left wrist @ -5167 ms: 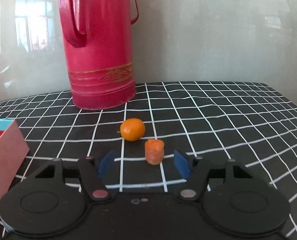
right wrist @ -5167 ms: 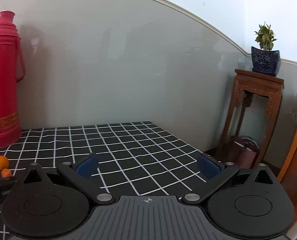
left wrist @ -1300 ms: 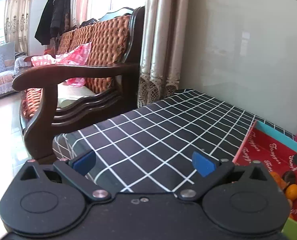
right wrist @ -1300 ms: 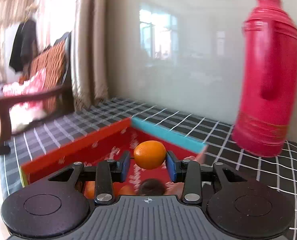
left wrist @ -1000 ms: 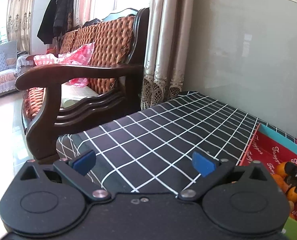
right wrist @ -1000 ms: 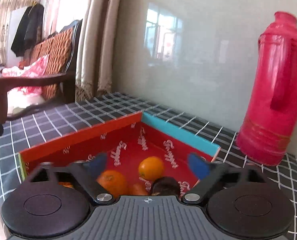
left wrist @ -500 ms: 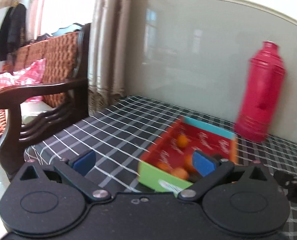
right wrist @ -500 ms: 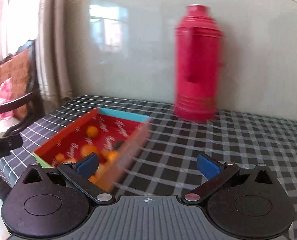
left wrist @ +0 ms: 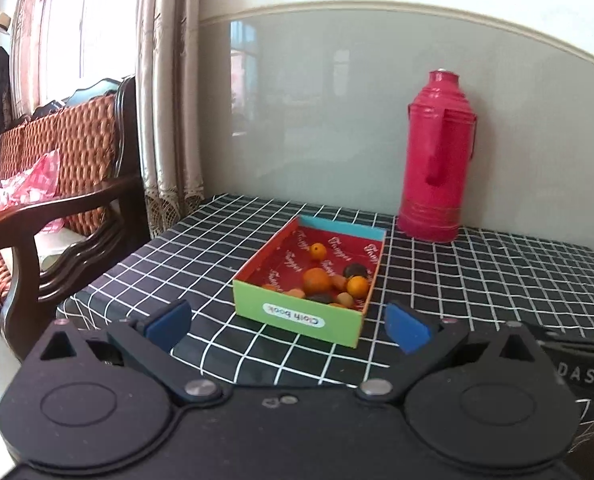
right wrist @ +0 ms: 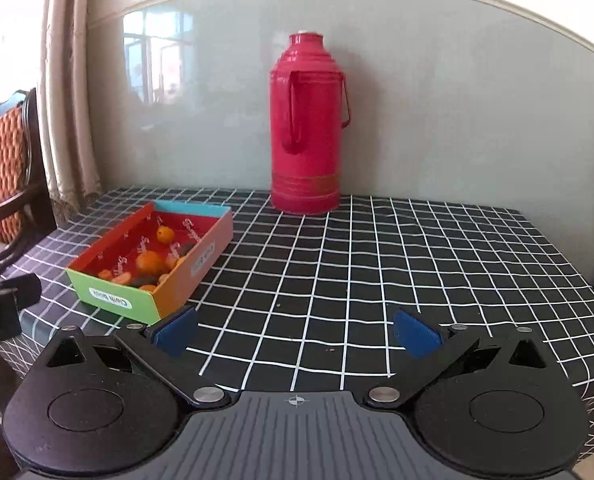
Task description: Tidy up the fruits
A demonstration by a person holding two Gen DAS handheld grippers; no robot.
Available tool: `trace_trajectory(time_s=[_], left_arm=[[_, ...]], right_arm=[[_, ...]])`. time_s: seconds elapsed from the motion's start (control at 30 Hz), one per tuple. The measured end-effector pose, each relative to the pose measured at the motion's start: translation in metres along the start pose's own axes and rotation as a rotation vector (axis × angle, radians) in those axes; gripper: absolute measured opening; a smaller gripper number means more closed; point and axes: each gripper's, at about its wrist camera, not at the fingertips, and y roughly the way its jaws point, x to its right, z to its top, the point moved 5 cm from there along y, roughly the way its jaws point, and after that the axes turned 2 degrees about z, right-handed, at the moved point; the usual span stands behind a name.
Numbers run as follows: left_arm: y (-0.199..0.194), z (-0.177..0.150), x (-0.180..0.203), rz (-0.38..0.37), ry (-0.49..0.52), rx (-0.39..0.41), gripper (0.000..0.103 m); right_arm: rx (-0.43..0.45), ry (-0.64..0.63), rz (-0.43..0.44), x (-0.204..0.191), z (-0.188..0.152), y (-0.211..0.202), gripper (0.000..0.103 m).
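- The fruits (left wrist: 317,280) lie loose in the open box (left wrist: 297,314) on the checked counter (right wrist: 377,260); from the right wrist view the box sits at about ten o'clock.
- No fruit shows on the cloth outside the box, though the near corners are hidden behind the grippers.
- The right gripper (right wrist: 297,334) stands wide apart and empty, its jaws having just finished opening; the left gripper (left wrist: 289,326) is equally spread, holding nothing.
- Best next: scan the counter around the red flask (right wrist: 307,128) at twelve o'clock before withdrawing.
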Motion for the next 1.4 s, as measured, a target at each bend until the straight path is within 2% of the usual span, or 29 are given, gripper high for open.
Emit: trace_trajectory(time_s=[0.4, 1.0, 1.4], left_arm=[[0.003, 0.0, 0.007, -0.008, 0.005, -0.019, 0.097], [0.004, 0.0, 0.01, -0.002, 0.045, -0.011, 0.097], [0.005, -0.003, 0.014, -0.033, 0.054, -0.022, 0.097]], right_arm=[[-0.006, 0.04, 0.009, 0.009, 0.002, 0.0, 0.103], [-0.002, 0.01, 0.015, -0.001, 0.002, 0.004, 0.103], [-0.003, 0.013, 0.011, 0.0, 0.001, 0.005, 0.103]])
